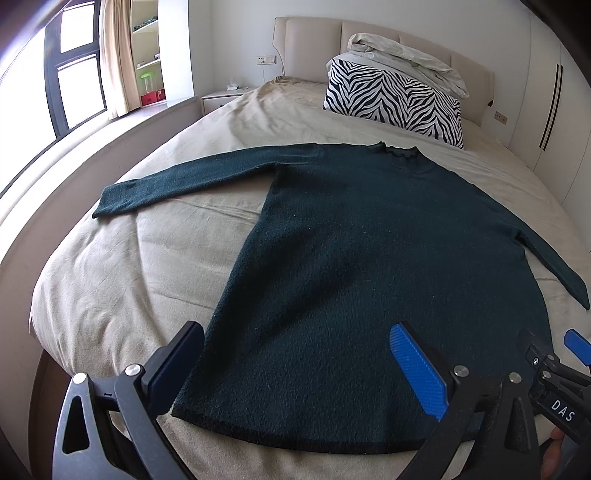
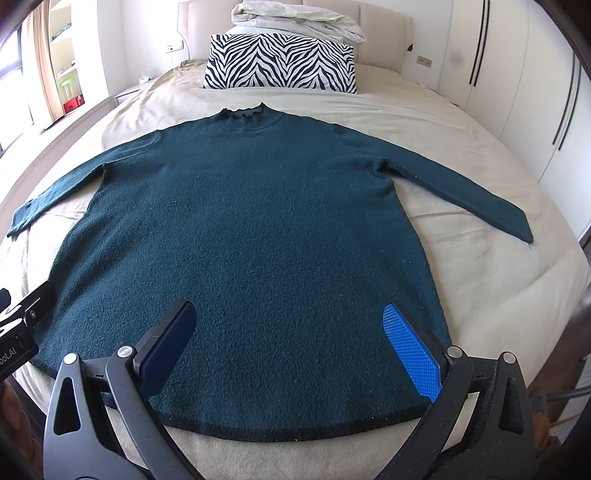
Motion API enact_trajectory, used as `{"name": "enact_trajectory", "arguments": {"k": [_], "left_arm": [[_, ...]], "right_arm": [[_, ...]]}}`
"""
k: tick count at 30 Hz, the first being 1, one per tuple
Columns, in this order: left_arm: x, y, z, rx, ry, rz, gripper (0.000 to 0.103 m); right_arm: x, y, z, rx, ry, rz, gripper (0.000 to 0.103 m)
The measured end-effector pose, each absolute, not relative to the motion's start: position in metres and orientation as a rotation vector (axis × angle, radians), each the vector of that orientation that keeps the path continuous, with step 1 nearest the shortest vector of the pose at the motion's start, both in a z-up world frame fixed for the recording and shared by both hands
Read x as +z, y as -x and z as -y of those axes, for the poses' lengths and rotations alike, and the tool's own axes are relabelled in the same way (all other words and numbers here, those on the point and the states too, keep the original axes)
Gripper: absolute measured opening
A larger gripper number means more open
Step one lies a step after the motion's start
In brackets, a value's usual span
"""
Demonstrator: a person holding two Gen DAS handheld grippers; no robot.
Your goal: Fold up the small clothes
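Note:
A dark teal knit sweater (image 1: pixel 369 240) (image 2: pixel 251 240) lies flat and spread out on the beige bed (image 1: pixel 129 258) (image 2: pixel 461 266), collar toward the headboard, both sleeves stretched out to the sides. My left gripper (image 1: pixel 295 354) hovers open above the sweater's lower left hem, with nothing between its fingers. My right gripper (image 2: pixel 291 339) hangs open above the middle of the hem, also empty. The right gripper's tip (image 1: pixel 554 354) shows at the right edge of the left wrist view, and the left gripper's body (image 2: pixel 22 325) appears at the left edge of the right wrist view.
A zebra-striped pillow (image 1: pixel 395 99) (image 2: pixel 280 62) with a folded white duvet (image 1: pixel 406 59) (image 2: pixel 299 18) on it sits at the padded headboard. A window and shelves are on the left, a nightstand (image 1: pixel 221 98) beside the bed, white wardrobe doors (image 2: pixel 517 92) on the right.

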State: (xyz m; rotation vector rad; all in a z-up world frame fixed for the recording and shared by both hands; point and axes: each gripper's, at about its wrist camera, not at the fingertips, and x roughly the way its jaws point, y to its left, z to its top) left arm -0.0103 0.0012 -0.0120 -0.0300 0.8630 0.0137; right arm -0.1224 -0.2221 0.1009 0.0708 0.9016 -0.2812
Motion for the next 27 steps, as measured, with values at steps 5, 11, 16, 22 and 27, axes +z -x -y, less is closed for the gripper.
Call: {"name": "enact_trajectory", "arguments": {"k": [5, 11, 16, 22, 27], "left_arm": [[-0.0119, 0.0098, -0.0020, 0.014, 0.032, -0.866, 0.103], [-0.0119, 0.0100, -0.0023, 0.014, 0.033, -0.867, 0.103], [-0.0118, 0.0100, -0.0025, 0.013, 0.033, -0.867, 0.103], [-0.0118, 0.0100, -0.0024, 0.013, 0.034, -0.867, 0.103], [-0.0123, 0.0099, -0.0028, 0.011, 0.035, -0.869, 0.103]], "right_arm": [[0.1007, 0.1224, 0.2225, -0.281, -0.070, -0.902, 0.103], [0.0998, 0.1223, 0.2220, -0.280, -0.070, -0.905, 0.103], [0.0998, 0.1223, 0.2220, -0.281, -0.071, -0.905, 0.103], [0.0986, 0.1219, 0.2213, -0.282, -0.070, -0.907, 0.103], [0.0977, 0.1220, 0.2205, -0.282, -0.071, -0.909, 0.103]]}}
